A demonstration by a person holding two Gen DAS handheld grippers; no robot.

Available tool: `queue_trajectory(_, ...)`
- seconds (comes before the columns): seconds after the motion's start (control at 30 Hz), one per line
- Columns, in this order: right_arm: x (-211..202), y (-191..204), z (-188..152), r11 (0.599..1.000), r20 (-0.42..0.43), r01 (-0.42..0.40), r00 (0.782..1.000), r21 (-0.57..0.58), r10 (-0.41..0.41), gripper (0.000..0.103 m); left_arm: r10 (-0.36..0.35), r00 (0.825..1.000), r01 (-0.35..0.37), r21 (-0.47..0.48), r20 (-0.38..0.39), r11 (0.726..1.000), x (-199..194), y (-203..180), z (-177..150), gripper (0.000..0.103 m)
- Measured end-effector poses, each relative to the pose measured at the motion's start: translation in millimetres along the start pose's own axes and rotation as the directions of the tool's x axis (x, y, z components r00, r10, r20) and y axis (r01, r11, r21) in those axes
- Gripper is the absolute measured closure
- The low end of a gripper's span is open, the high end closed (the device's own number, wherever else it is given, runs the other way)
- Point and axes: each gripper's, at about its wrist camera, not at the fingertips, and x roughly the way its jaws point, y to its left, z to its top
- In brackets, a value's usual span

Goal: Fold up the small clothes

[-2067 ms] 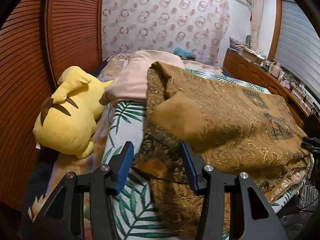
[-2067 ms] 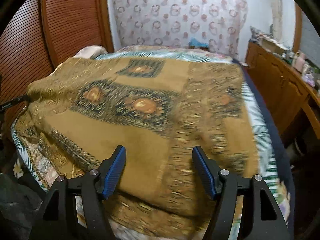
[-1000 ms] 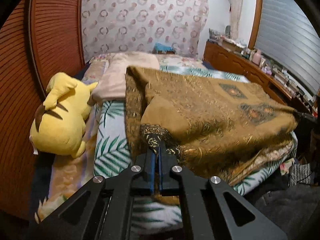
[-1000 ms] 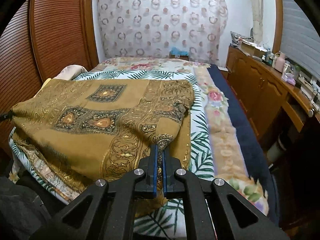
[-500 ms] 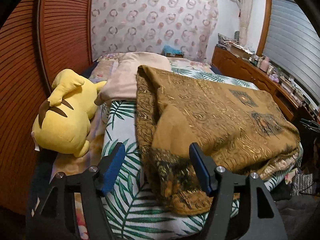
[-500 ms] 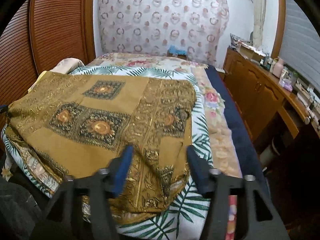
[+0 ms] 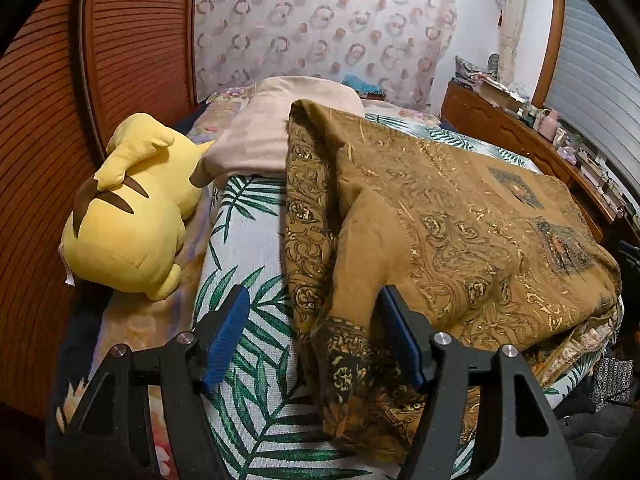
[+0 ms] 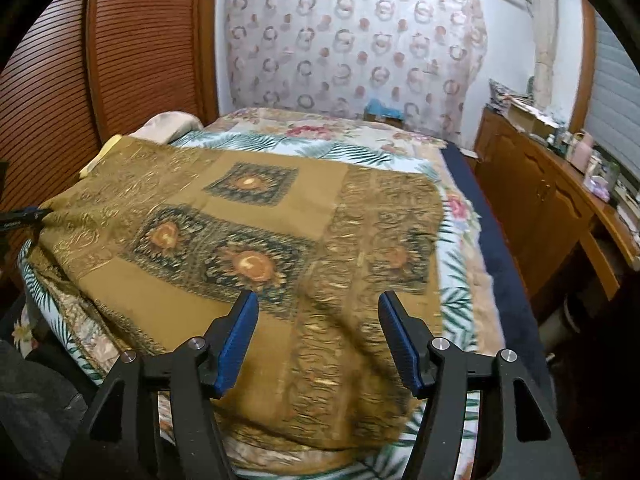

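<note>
A brown patterned cloth (image 7: 460, 220) lies folded across the bed, with a loose corner hanging toward the near edge. My left gripper (image 7: 316, 332) is open and empty, its jaws on either side of that near corner. In the right wrist view the same cloth (image 8: 248, 256) covers the bed's near left part. My right gripper (image 8: 318, 336) is open and empty, just above the cloth's near right portion. The tip of the left gripper shows at the far left of the right wrist view (image 8: 24, 216).
A yellow plush toy (image 7: 128, 216) lies at the bed's left side by the wooden wall. A beige pillow (image 7: 276, 128) lies behind the cloth. A leaf-print bedsheet (image 7: 248, 240) covers the bed. A wooden dresser (image 8: 548, 200) with clutter runs along the right.
Both grippers were shut on cloth corners a second ago, lifting them. They have opened and let go; the cloth has dropped onto the bed, and both grippers now hover low over it.
</note>
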Motion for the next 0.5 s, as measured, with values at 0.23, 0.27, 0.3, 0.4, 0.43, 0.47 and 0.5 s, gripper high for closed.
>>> queue_trajectory(0.23,32,17,-3,0.997,-0.049,-0.070,0.996,-0.011,0.069,0.039,-0.002,1.000,0.002,-0.008,-0.020,1.000,7,3,-2,0.034)
queue_trajectory(0.27,37,18,-4,0.997,-0.059,-0.075,0.995,-0.012,0.074,0.039,-0.003,1.000,0.003,-0.008,-0.024,1.000,9,3,-2,0.034)
queue_trajectory(0.3,43,18,-4,0.997,-0.069,-0.075,0.995,-0.013,0.074,0.039,-0.003,1.000,0.003,-0.008,-0.027,1.000,10,3,-3,0.034)
queue_trajectory(0.4,57,19,-6,0.997,-0.098,-0.079,0.992,-0.014,0.077,0.039,0.002,1.000,-0.003,-0.005,-0.025,1.000,12,2,-5,0.034)
queue_trajectory(0.43,61,19,-7,0.997,-0.107,-0.075,0.992,-0.017,0.073,0.037,0.005,1.000,-0.006,-0.005,-0.024,1.000,12,2,-5,0.034)
queue_trajectory(0.47,61,19,-7,0.997,-0.094,-0.071,0.993,-0.019,0.069,0.037,0.009,1.000,-0.010,-0.004,-0.022,1.000,12,2,-6,0.034)
queue_trajectory(0.5,61,18,-8,0.997,-0.090,-0.069,0.994,-0.017,0.068,0.036,0.015,1.000,-0.014,0.002,-0.020,1.000,12,1,-6,0.034)
